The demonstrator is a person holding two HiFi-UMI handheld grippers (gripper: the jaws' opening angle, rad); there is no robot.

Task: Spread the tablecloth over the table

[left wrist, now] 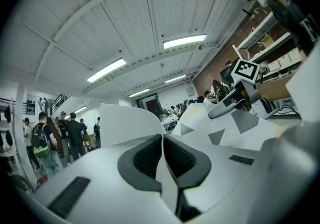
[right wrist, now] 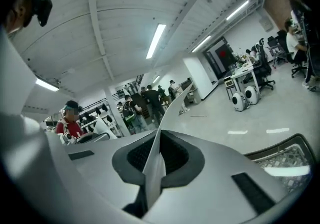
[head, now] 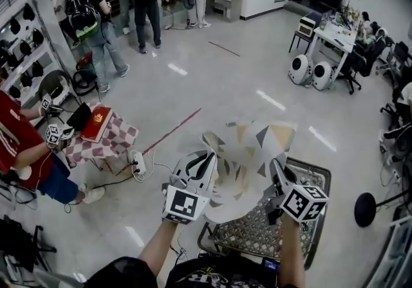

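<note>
The tablecloth (head: 248, 151) is white with grey and beige triangles. It hangs in the air between my two grippers, bunched and sagging above a wire basket (head: 309, 180). My left gripper (head: 207, 159) is shut on one edge of the cloth. In the left gripper view the fabric (left wrist: 125, 123) runs out from between the dark pads (left wrist: 145, 160) of the left gripper (left wrist: 162, 140). My right gripper (head: 275, 167) is shut on the opposite edge. In the right gripper view a thin fold of the tablecloth (right wrist: 167, 113) stands up from the right gripper (right wrist: 159, 140).
A small table (head: 119, 142) with a red-checked cover and a red book (head: 96, 124) stands at the left, beside a person in a red shirt (head: 16, 142). Cables and a power strip (head: 136, 163) lie near it. Several people stand at the back, and desks and chairs line the right side.
</note>
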